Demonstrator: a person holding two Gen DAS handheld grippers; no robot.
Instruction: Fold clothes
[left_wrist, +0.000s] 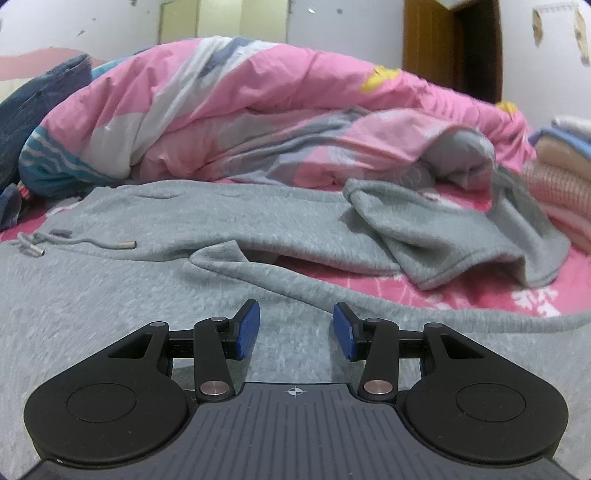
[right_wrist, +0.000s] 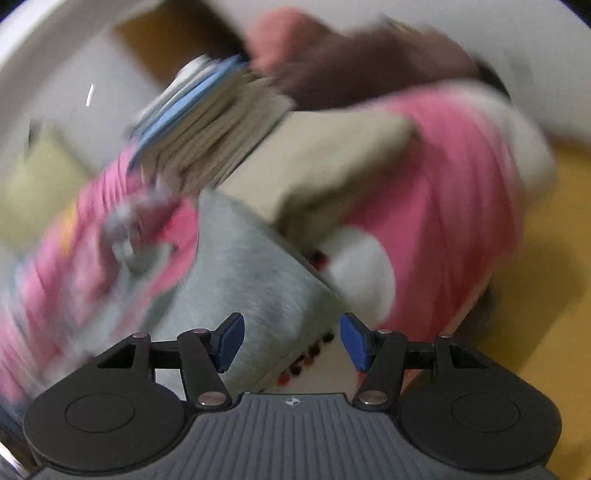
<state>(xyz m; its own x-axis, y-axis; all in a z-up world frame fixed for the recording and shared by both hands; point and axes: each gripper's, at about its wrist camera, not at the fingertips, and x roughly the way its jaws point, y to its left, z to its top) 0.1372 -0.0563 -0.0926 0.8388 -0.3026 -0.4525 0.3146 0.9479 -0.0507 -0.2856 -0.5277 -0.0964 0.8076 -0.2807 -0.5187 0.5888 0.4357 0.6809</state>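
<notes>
Grey sweatpants are spread on a pink bed, one leg crumpled. Left tongs and right tongs are held apart, empty. The crumpled leg should be smoothed flat before folding.

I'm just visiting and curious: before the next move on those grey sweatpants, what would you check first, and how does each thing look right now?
1. Left gripper free: ok, jaws apart, nothing pinched, grey fabric only beneath them.
2. Right gripper free: ok, jaws apart with nothing between the pads.
3. Right view sharp enough to aim: not ok, heavily blurred.
4. Grey sweatpants lying flat: not ok, the far leg end is rumpled and folded over.
5. Drawstring clear of the fold: cannot tell; it lies loose on top near the waistband.
6. Room on the bed: not ok, the pink quilt crowds the sweatpants from behind.
</notes>
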